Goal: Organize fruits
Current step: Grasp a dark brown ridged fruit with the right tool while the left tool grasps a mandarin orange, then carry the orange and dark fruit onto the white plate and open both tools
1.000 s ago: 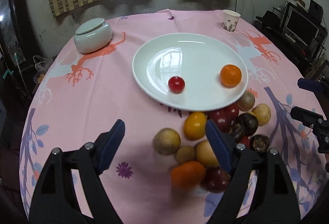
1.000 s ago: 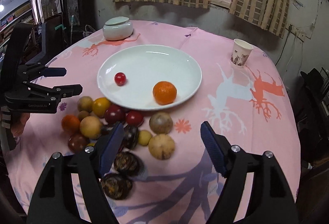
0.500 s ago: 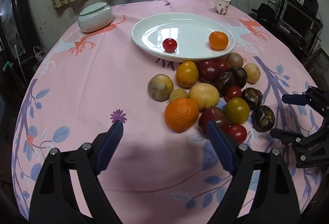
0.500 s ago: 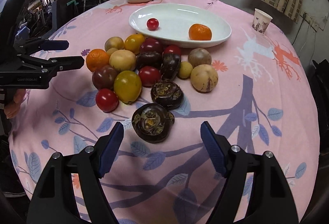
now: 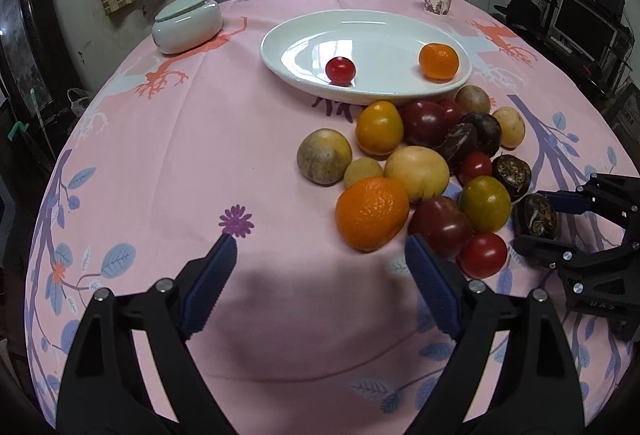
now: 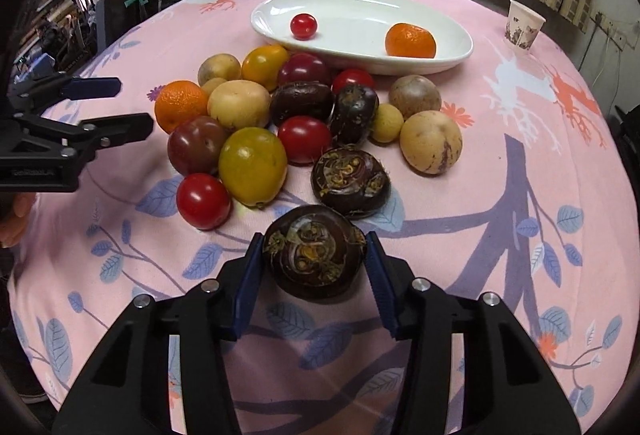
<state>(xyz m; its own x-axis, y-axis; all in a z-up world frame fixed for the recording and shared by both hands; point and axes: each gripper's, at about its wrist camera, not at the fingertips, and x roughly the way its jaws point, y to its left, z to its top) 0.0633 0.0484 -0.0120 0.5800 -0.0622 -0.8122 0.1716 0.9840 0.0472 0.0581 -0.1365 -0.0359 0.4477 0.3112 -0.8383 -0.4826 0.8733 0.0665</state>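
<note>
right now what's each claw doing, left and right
Left claw: open, holding nothing, above the pink tablecloth.
Right claw: closed around the dark purple round fruit, which is still on the cloth.

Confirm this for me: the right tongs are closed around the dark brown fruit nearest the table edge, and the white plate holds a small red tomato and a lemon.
One detail is off. The white plate holds the small red tomato and an orange, not a lemon; the right wrist view shows it. The right tongs do clasp the dark brown fruit.
</note>
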